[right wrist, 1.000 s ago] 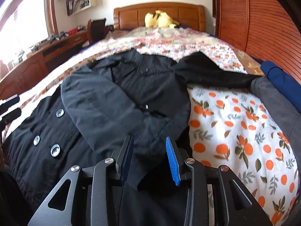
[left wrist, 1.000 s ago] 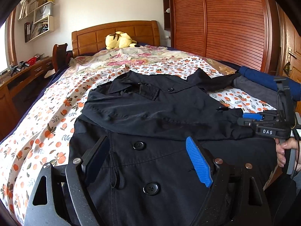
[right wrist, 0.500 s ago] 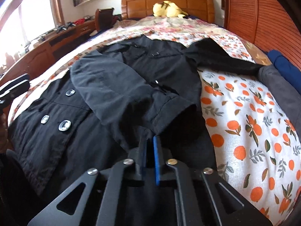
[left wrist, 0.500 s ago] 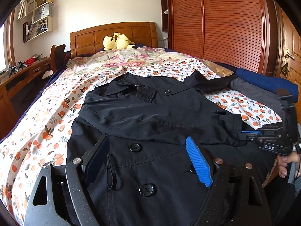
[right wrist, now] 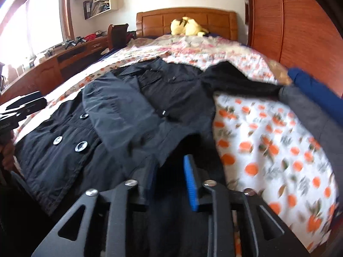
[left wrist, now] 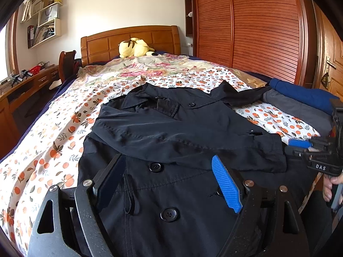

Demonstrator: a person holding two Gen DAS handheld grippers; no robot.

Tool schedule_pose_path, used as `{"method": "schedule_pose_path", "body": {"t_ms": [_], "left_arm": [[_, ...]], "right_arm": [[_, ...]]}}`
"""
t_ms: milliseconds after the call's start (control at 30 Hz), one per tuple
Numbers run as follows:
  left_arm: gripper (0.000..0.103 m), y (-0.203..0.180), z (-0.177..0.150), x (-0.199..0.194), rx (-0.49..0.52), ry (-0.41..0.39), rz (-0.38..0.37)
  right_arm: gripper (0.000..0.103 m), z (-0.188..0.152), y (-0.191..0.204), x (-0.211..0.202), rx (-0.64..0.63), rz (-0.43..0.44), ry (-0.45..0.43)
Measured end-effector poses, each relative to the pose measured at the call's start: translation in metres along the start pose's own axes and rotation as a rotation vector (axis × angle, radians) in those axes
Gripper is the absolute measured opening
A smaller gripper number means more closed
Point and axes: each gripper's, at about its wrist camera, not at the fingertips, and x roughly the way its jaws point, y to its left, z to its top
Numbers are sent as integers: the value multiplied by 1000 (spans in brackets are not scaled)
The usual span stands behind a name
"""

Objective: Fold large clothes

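Note:
A black double-breasted coat (left wrist: 171, 192) lies front up on the orange-print bedsheet (left wrist: 53, 141). One sleeve (left wrist: 182, 137) is folded across its chest, and the cuff (left wrist: 276, 150) ends near the coat's right edge. The other sleeve (left wrist: 242, 94) stretches out toward the right. My left gripper (left wrist: 167, 182) hovers open over the buttoned lower front with nothing between its fingers. My right gripper (right wrist: 170, 180) is just behind the folded cuff (right wrist: 158, 150). Its jaws are opening, and the pads press on nothing, with only coat fabric lying under them. It also shows in the left wrist view (left wrist: 300, 144).
Folded grey (left wrist: 300, 109) and blue (left wrist: 304, 92) clothes lie at the bed's right side. A yellow plush toy (left wrist: 135, 47) sits by the wooden headboard (left wrist: 128, 40). A slatted wardrobe (left wrist: 246, 25) lines the right wall. A desk (right wrist: 64, 60) and chair (right wrist: 118, 32) stand on the left.
Half a second ago the right jaws were shut at the sleeve cuff. Now they stand apart and the gripper has drawn back a little. The left gripper and the coat have stayed put.

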Motion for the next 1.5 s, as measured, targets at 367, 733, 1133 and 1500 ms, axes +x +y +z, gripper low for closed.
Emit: {"method": "schedule_pose_path", "body": {"t_ms": [367, 733, 1133, 1500], "left_arm": [[84, 3, -4, 2, -4, 13, 9], [84, -3, 1, 5, -12, 8, -6], [84, -29, 17, 1, -14, -33, -69], [84, -21, 13, 14, -26, 6, -35]], "right_arm": [[52, 16, 16, 60, -65, 59, 116], [53, 9, -3, 70, -7, 120, 178], [64, 67, -87, 60, 58, 21, 85], [64, 104, -146, 159, 173, -75, 141]]}}
